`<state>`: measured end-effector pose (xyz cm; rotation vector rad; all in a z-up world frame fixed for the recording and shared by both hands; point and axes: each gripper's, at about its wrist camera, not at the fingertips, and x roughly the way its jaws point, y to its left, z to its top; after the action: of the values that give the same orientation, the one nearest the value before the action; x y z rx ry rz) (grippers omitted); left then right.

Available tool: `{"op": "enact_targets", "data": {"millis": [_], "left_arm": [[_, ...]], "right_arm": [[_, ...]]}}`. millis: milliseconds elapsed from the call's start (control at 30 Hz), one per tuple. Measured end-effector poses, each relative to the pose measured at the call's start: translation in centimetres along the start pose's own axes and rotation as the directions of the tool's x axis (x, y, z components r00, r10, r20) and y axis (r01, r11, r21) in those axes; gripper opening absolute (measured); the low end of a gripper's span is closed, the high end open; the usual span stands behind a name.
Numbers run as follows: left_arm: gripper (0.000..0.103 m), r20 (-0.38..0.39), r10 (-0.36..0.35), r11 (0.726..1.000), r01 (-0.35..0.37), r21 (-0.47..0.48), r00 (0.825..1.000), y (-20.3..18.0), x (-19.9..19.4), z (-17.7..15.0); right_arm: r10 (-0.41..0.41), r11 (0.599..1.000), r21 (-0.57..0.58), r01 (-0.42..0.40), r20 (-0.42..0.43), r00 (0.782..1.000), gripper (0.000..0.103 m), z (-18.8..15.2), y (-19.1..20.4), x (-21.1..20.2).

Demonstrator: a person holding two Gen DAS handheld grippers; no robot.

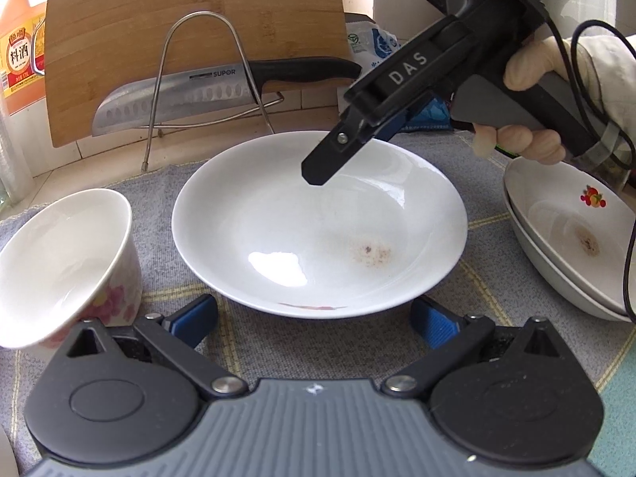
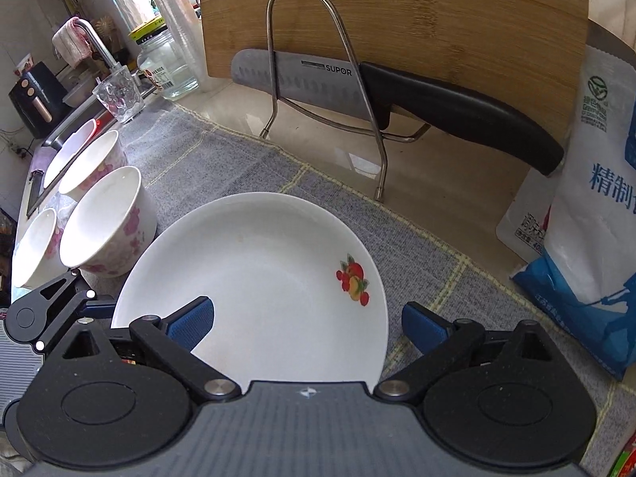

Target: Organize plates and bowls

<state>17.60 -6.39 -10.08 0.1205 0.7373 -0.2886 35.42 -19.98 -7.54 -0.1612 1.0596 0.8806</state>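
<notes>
Left wrist view first: the left gripper has its blue pads spread wide apart, nothing between them. A white plate sits on the grey cloth just past the fingertips, its near rim roughly centred between the two pads, with a brownish smudge on its right side. A flowered bowl stands just left of the plate, close to the left pad. On the right edge there's a stack of two plates, the top one with a fruit picture. The right gripper comes in from the upper right, held in a hand, tip hanging over the far part of the white plate; can't tell from here how its jaws stand. Behind all that, a knife rests in a wire rack against a wooden cutting board.

Right wrist view: the right gripper is wide apart too, gripping nothing. A plate with the fruit picture lies right under it, left pad over the plate, right pad just outside the right rim. Three flowered bowls cluster to the left, and a salt bag stands on the right.
</notes>
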Motion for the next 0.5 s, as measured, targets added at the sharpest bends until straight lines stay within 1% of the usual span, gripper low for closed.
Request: {"op": "enact_targets", "data": {"millis": [100,300,500], "left_arm": [[0.103,0.005,-0.001,1.000,0.001,0.001,1.000,0.0,0.0,0.0],[0.103,0.013,-0.004,1.000,0.004,0.005,1.000,0.0,0.1,0.1],[0.103,0.024,-0.005,1.000,0.004,0.007,1.000,0.1,0.1,0.0]], "right_arm": [[0.024,1.000,-0.020,-0.024,-0.006,1.000,0.095,0.6,0.0,0.6],[0.077,0.997,-0.021,-0.078,-0.013,0.997,0.093,1.3,-0.3,1.4],[0.108,0.994,-0.021,-0.109,-0.018,0.994,0.093,1.5,-0.6,1.5]]}}
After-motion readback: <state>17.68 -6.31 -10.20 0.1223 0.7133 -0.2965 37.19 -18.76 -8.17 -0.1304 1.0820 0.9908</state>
